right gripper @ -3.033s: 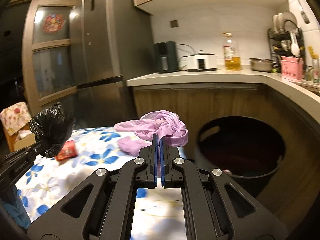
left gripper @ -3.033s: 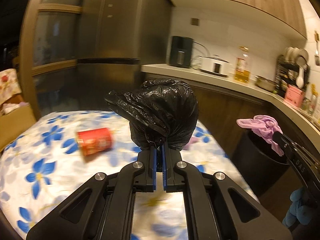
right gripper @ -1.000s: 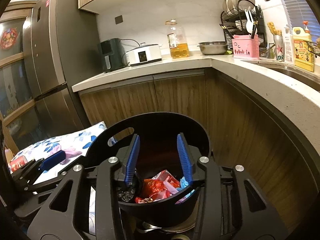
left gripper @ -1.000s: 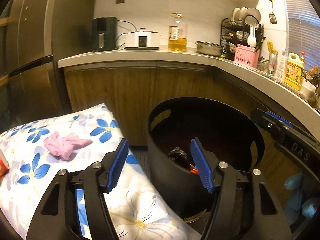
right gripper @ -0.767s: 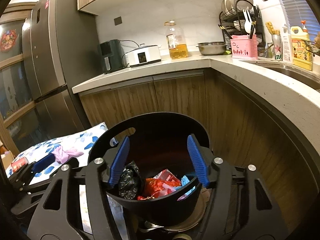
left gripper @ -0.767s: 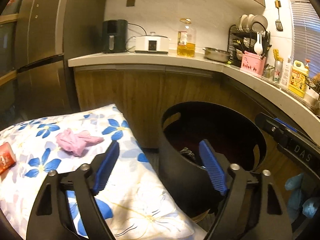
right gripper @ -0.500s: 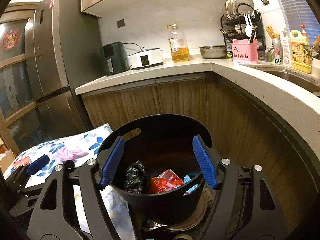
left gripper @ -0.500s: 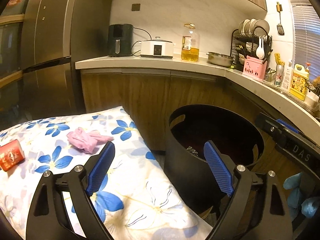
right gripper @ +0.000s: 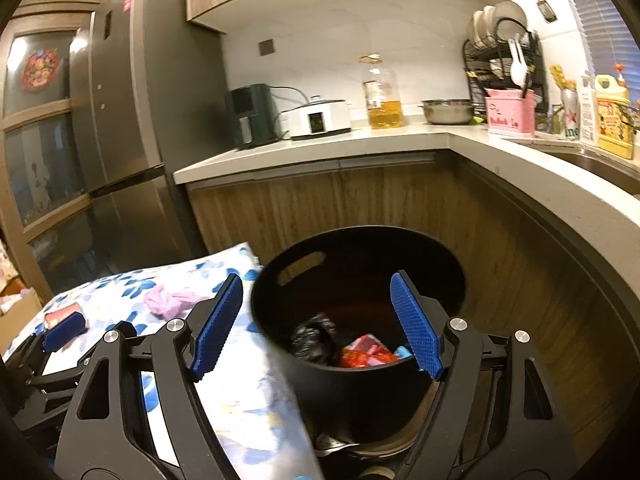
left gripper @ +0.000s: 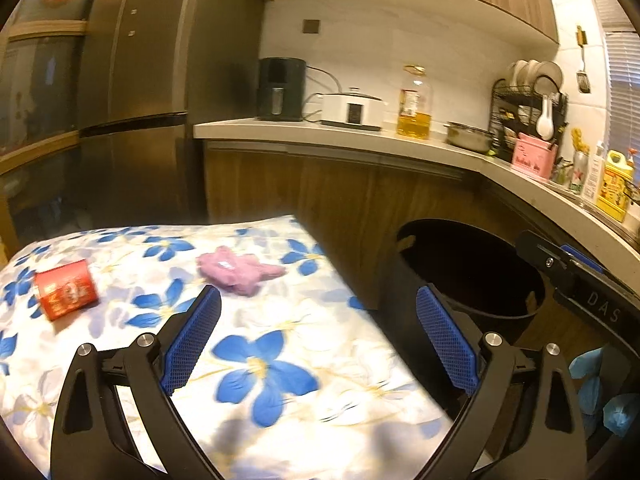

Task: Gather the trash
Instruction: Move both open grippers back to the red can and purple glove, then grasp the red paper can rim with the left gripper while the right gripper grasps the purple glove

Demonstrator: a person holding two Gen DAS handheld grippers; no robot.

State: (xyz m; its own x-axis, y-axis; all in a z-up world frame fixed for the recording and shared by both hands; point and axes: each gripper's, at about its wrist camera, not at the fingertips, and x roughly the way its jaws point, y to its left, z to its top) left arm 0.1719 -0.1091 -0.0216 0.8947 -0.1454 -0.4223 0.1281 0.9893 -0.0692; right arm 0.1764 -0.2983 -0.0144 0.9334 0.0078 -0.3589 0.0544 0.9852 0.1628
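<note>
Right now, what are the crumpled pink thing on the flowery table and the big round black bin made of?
The crumpled pink thing looks like soft thin plastic or cloth; its floppy folds leave that open. The round black bin seems hard matte plastic: smooth stiff wall, cut-out handle slot. The flowery table cover looks like printed cloth or vinyl, slightly puffy.

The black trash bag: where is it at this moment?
In the right wrist view the black trash bag lies inside the black bin, on its left side, next to red wrappers, below the wooden counter front.

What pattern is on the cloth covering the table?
Blue flowers on white cloth, clearest in the left wrist view.
</note>
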